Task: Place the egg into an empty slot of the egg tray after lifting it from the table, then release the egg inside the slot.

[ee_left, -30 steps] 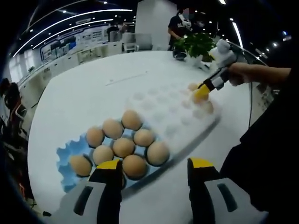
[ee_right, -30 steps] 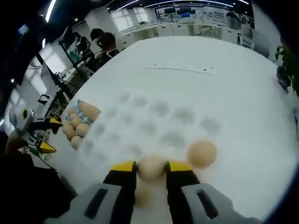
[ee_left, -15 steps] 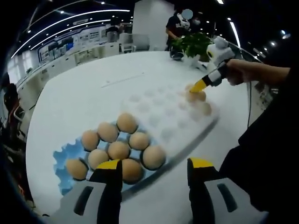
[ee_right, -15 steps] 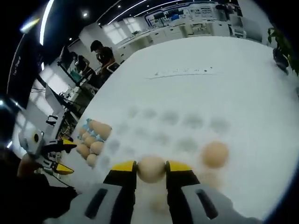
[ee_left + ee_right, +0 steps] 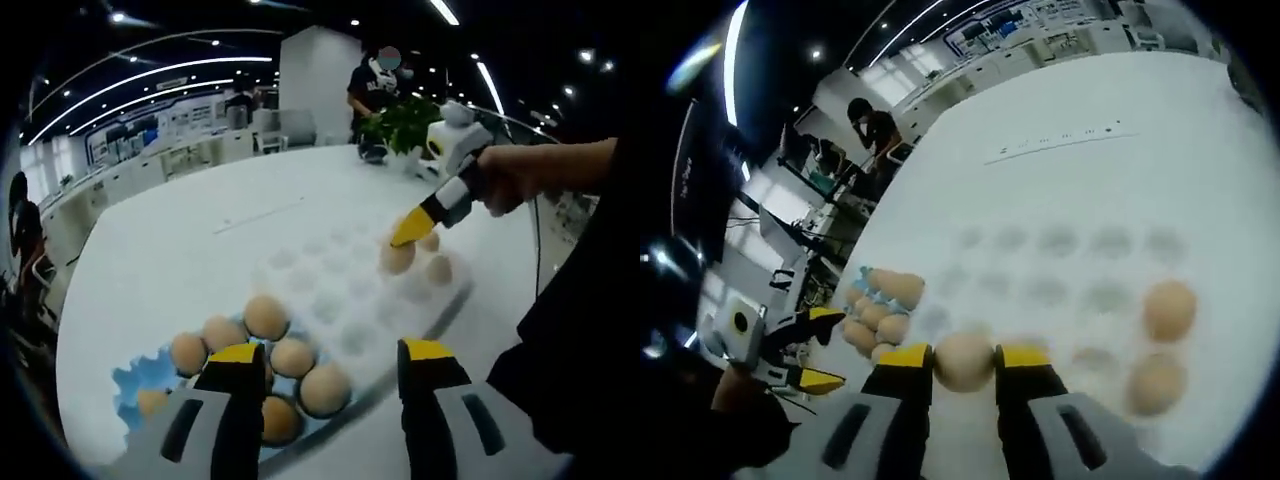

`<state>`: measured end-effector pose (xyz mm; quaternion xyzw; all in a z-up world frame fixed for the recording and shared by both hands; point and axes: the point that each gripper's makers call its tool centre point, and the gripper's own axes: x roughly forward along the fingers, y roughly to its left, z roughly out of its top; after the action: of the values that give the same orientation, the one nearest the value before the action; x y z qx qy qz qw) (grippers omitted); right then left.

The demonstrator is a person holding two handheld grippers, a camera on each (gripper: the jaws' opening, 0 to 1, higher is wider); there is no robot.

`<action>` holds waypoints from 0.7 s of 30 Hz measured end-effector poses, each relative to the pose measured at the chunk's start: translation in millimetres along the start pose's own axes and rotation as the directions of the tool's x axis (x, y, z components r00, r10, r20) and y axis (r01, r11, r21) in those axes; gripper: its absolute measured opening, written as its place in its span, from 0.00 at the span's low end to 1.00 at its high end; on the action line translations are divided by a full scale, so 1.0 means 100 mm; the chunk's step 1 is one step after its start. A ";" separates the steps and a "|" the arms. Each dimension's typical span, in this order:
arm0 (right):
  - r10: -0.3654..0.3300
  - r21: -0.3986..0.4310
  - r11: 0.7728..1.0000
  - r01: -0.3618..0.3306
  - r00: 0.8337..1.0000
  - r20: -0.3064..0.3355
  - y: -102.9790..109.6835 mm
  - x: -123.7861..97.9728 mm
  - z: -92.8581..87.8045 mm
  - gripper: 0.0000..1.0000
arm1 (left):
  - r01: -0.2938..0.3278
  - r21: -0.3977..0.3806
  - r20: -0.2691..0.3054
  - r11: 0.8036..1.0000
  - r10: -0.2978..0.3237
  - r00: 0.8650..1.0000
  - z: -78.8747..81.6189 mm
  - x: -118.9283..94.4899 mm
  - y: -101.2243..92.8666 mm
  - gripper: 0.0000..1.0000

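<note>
In the right gripper view my right gripper (image 5: 964, 358) is shut on a pale tan egg (image 5: 963, 360), held above the white egg tray (image 5: 1060, 270). Two eggs (image 5: 1168, 308) rest in slots at the tray's right end. A cluster of eggs (image 5: 880, 300) fills its left end. The left gripper view shows the right gripper (image 5: 425, 215) reaching in from the right with the egg (image 5: 397, 257) over the tray (image 5: 330, 290). My left gripper (image 5: 330, 355) is open, with nothing between its fingers, just before the cluster of eggs (image 5: 265, 318).
The tray lies on a large white table (image 5: 170, 230). A thin strip (image 5: 258, 215) lies on the table beyond the tray. A potted plant (image 5: 405, 105) stands at the far edge. A person's hand (image 5: 520, 175) holds the right gripper. People and desks stand behind.
The right gripper has risen with the egg and moved along the tray away from the two eggs at its end. The left gripper's view has lifted and tilted a little.
</note>
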<state>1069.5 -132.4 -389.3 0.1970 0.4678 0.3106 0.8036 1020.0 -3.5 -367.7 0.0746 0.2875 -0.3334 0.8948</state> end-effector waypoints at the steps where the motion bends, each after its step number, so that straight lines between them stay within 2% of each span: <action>1: 0.011 0.016 1.000 -0.011 1.000 -0.001 0.03 0.01 -0.01 0.25 | 0.010 0.007 0.022 1.000 -0.010 1.000 0.04 0.04 -0.05 0.51; 3: 0.030 0.056 0.998 -0.030 1.000 0.006 0.07 0.03 -0.01 0.25 | 0.029 0.011 0.046 1.000 -0.029 0.999 0.08 0.10 -0.12 0.50; 7: 0.063 0.130 0.989 -0.068 0.997 0.038 0.16 0.05 0.02 0.25 | 0.039 0.035 0.045 0.999 -0.041 0.998 0.08 0.25 -0.21 0.53; 8: 0.086 0.133 0.987 -0.091 0.996 0.037 0.20 0.06 0.01 0.25 | 0.052 0.048 0.042 0.997 -0.054 0.998 0.08 0.29 -0.25 0.54; 11: 0.087 0.148 0.985 -0.093 0.995 0.041 0.21 0.07 0.01 0.25 | 0.071 0.052 0.053 0.996 -0.073 0.996 0.12 0.34 -0.31 0.54; 13: 0.113 0.162 0.980 -0.118 0.993 0.038 0.27 0.08 0.00 0.25 | 0.080 0.051 0.064 0.996 -0.083 0.995 0.14 0.36 -0.32 0.54; 21: 0.200 0.225 0.953 -0.202 0.979 0.032 0.52 0.13 -0.05 0.25 | 0.090 0.050 0.089 0.995 -0.094 0.992 0.22 0.38 -0.35 0.49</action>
<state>1054.1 -85.6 -368.5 0.3352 0.4743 0.3344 0.7422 1030.8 -58.9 -369.2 0.0666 0.2416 -0.3839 0.8887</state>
